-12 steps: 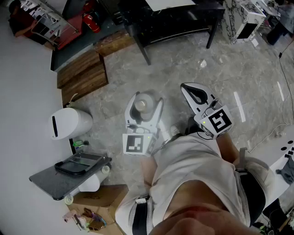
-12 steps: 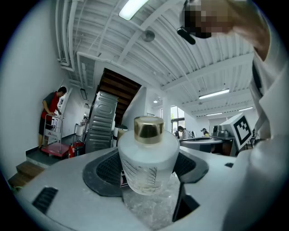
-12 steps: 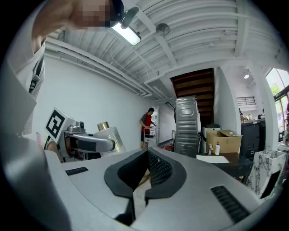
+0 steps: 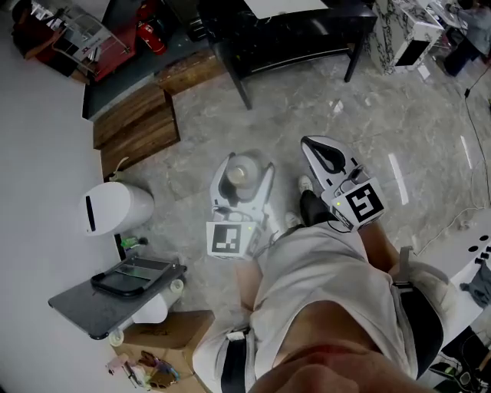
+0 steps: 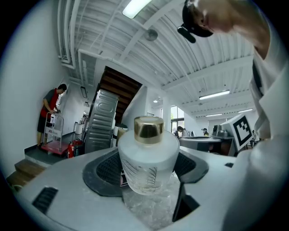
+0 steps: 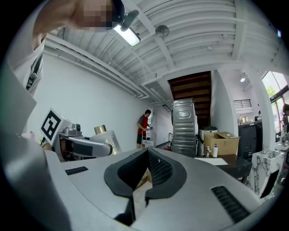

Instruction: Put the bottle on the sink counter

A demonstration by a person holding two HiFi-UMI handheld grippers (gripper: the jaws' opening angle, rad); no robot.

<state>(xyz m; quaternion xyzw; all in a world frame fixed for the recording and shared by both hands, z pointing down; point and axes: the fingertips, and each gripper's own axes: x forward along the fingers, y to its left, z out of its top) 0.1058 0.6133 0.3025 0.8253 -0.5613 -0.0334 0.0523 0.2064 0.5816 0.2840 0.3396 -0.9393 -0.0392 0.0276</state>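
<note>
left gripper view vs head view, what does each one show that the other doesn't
Only the left gripper view: the bottle from the side, its gold cap and frosted body pressed between the dark fingers, plus the ceiling lights. Only the head view: the grey sink counter at lower left, the white bin, the cardboard box and the marble floor. Both: the bottle in the left gripper, and part of the right gripper beside it.

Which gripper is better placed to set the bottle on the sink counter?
Left. The left gripper holds the bottle between its jaws, and the sink counter lies on its side in the head view. The right gripper is shut, empty and farther from it.
</note>
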